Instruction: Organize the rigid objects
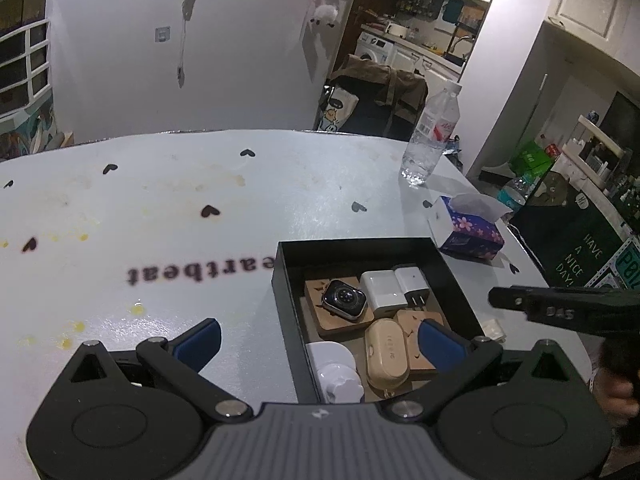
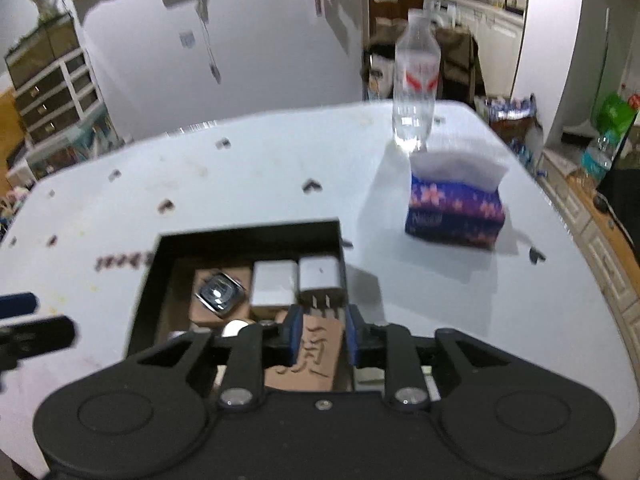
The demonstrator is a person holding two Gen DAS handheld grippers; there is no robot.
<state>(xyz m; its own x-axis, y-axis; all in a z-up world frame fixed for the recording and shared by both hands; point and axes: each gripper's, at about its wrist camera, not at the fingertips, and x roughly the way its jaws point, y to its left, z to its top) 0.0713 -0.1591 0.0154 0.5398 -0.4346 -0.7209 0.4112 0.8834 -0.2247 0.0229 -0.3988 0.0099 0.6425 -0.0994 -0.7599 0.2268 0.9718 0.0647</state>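
Your left gripper (image 1: 318, 344) stands wide open with nothing between its blue pads, one pad over the bare white table (image 1: 160, 220) and the other over the near corner of the black box (image 1: 280, 276). Your right gripper (image 2: 320, 338) hangs over the same box, its jaws parted only a little; a brown wooden tile (image 2: 308, 360) with carved characters shows in the gap between the pads, and from this blurred view you cannot tell for certain whether the pads touch its sides, though a thin gap seems to show on each side. In the box the task's things lie packed close: a watch (image 1: 344, 298) rests on a wooden coaster (image 1: 320, 318) toward the far left, two white chargers (image 1: 394, 288) sit side by side at the far right with one's prongs pointing at you, a beige earbud case (image 1: 387, 354) lies in the middle, and a white round piece (image 1: 334, 364) lies at the near left. Beyond the box, well apart from it, a tissue pack (image 2: 456, 212) with a flower print sits on the table, and a clear water bottle (image 2: 416, 80) stands upright behind it near the far edge.
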